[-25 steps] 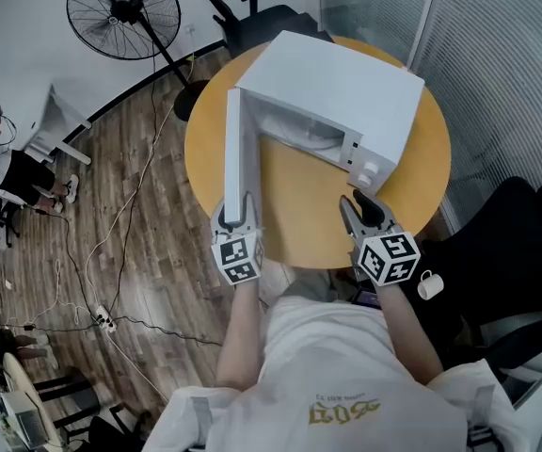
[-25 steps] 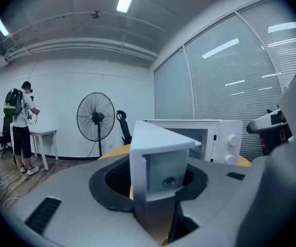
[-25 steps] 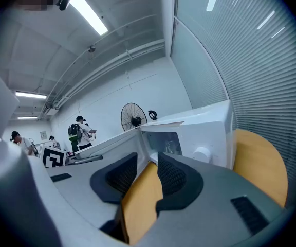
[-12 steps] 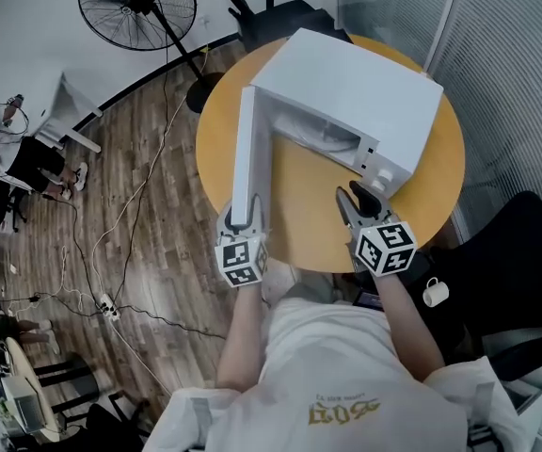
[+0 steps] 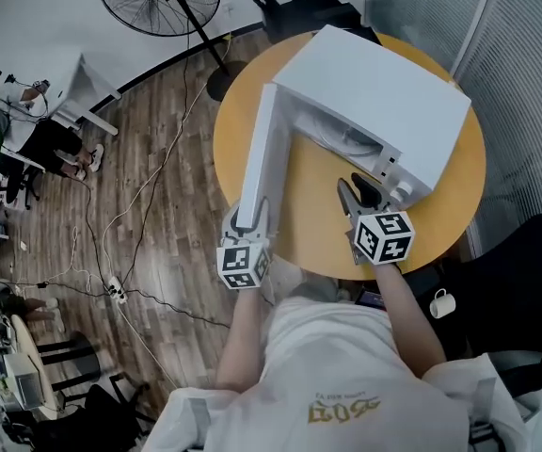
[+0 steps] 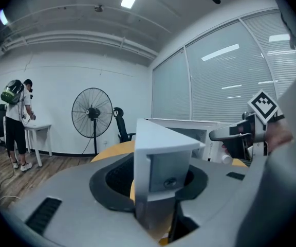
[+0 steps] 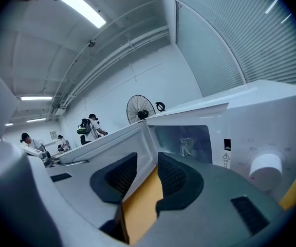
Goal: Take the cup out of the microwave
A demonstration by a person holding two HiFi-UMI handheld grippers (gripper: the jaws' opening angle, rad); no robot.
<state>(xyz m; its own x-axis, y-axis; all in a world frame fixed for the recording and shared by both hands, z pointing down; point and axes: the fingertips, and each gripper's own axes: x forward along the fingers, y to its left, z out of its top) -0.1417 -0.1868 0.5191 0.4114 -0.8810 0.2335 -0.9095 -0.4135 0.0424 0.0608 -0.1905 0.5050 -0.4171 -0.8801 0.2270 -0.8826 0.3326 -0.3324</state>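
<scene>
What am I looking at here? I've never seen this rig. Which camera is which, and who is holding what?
There is no robot arm here: a person holds a hand-held gripper in each hand. The head view looks steeply down from the person's head. The other two cameras ride on the grippers and look along their fingers.

A white microwave stands on a round yellow table, and its door is open. The left gripper is shut on the door's free edge. The right gripper is open with nothing between its fingers. It points at the cavity, where what looks like a clear cup stands.
</scene>
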